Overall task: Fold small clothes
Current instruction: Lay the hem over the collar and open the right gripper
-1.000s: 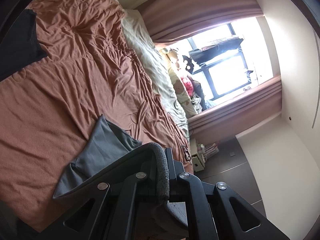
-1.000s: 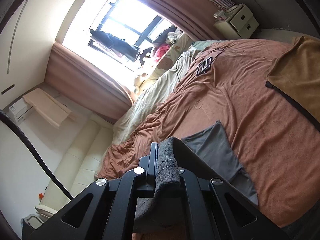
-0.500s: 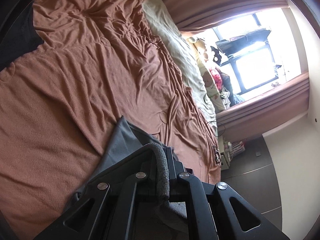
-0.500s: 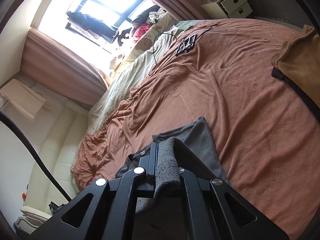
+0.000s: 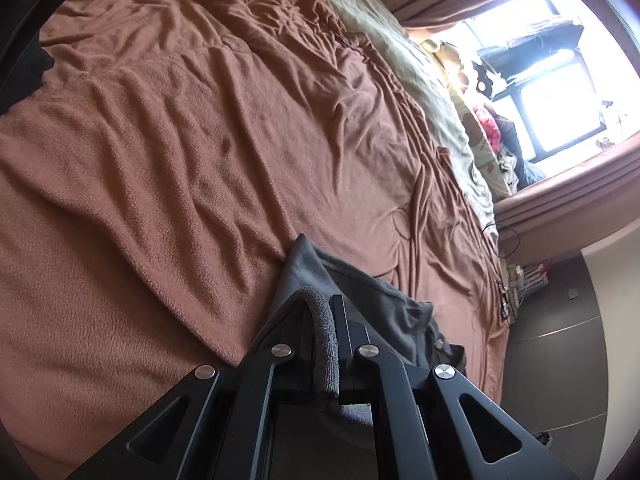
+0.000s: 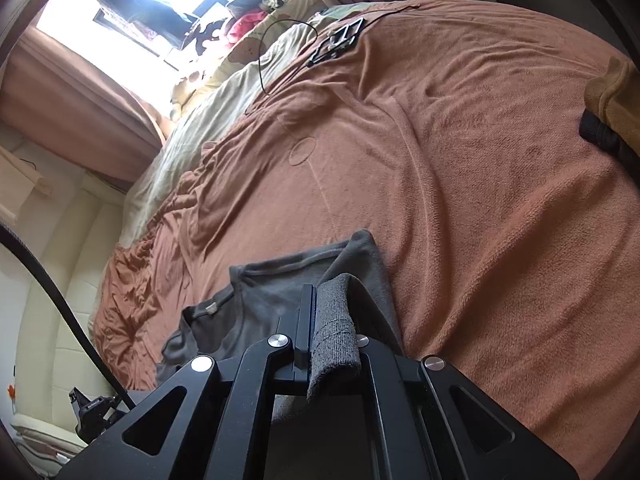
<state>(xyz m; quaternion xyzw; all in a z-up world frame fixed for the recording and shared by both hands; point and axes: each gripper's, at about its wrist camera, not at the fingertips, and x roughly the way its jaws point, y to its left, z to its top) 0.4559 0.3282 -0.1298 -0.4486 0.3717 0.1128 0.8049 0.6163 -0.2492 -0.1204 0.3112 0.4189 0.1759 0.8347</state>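
**Both grippers pinching grey garment over bed**

Landmark = brown blanket (image 5: 208,152) covering the bed.

L gripper (image 5: 324,320): jaws closed tight on a rolled edge of the grey garment (image 5: 384,304); fabric bunched betw. the fingers, rest trails down onto the blanket w/ one pointed corner sticking up toward blanket centre.

R gripper (image 6: 324,312): jaws closed too, thick fold of same grey garment (image 6: 280,292) clamped betw. them. Remainder spreads to the left of the gripper on the blanket; neckline/seam w/ small tag visible, cloth wrinkled, partly lifted.

Beyond blanket's far edge: pale sheet (image 6: 208,108), then window (image 6: 132,8) w/ brown curtain (image 6: 68,112). On blanket far side, a black object (image 6: 338,42) w/ thin cable (image 6: 262,60). At blanket's right edge in R view, a tan cloth (image 6: 618,92) w/ black strip beside it.
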